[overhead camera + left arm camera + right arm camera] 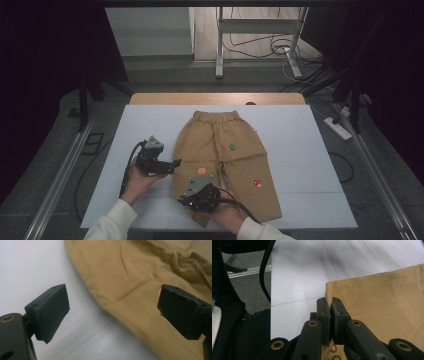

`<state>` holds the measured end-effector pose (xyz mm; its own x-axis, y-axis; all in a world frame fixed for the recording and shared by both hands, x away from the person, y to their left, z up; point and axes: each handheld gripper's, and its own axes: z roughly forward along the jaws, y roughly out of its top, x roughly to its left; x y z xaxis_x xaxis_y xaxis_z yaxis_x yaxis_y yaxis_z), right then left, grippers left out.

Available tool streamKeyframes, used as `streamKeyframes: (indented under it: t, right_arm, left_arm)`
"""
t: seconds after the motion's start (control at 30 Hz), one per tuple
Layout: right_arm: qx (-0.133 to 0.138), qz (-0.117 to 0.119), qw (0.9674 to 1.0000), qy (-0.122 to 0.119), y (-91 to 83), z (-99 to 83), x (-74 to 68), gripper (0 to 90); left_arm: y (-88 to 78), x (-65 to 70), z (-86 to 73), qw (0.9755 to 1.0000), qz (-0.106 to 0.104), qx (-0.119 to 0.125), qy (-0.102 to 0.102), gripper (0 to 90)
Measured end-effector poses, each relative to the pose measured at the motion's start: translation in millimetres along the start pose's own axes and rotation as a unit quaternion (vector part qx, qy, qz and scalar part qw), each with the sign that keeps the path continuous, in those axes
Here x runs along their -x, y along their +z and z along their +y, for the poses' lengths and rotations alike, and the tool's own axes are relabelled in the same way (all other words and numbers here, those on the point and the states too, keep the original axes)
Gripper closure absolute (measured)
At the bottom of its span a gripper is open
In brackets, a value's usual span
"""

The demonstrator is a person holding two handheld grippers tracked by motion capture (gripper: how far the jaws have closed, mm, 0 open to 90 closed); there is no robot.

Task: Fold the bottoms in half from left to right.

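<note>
**Tan trousers, one hem corner clamped**

Lying flat on the white sheet [300, 150] covering the counter [217, 98]: tan trousers [220, 150], waistband toward the far edge, legs pointing toward the person. Showing small patches on the cloth: a green one [232, 147] near the middle, an orange one [201, 170] on the left leg, a red one [257, 183] on the right leg.

Pinching the corner of the left leg's hem: right tool [331, 303], jaws pressed together with a fold of tan cloth [382, 305] standing up between them in the right gripper view. Sitting low over that hem in the high view [186, 199], grey plate on top, cable trailing back toward the right hand [227, 212].

Hovering just beside the outer edge of the same leg: left tool [176, 163], jaws standing wide apart and holding nothing. Straddling the edge of the cloth in the left gripper view [113, 307], one jaw over bare white sheet, the other over tan fabric [130, 275], a speck of orange peeking out beside that jaw. Gripping the tool from below: left hand [137, 181], white sleeve [112, 220] reaching in from the near edge.

Surrounding the counter: grey floor, metal rails at both sides, a power strip [337, 128] off to the right, a frame with loose cables beyond the far edge.
</note>
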<state>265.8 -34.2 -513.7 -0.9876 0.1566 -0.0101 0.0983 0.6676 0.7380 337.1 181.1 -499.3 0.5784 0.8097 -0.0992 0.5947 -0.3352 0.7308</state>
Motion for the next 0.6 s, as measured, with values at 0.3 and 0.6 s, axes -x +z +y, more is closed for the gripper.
streamKeyframes:
  t: [0.3, 0.6]
  right_arm:
    - [0.003, -0.001, 1.0000, 0.003, -0.9, -1.4, -0.5, 86.1]
    - [0.004, 0.002, 0.9999, 0.009, -2.0, -2.8, 0.7, 86.1]
  left_arm:
    - [15.9, 1.4, 20.7, 1.0000, -0.004, -0.007, 0.004, 10.1]
    - [27.1, -2.2, 31.7, 0.9999, -0.003, -0.011, -0.001, 10.9]
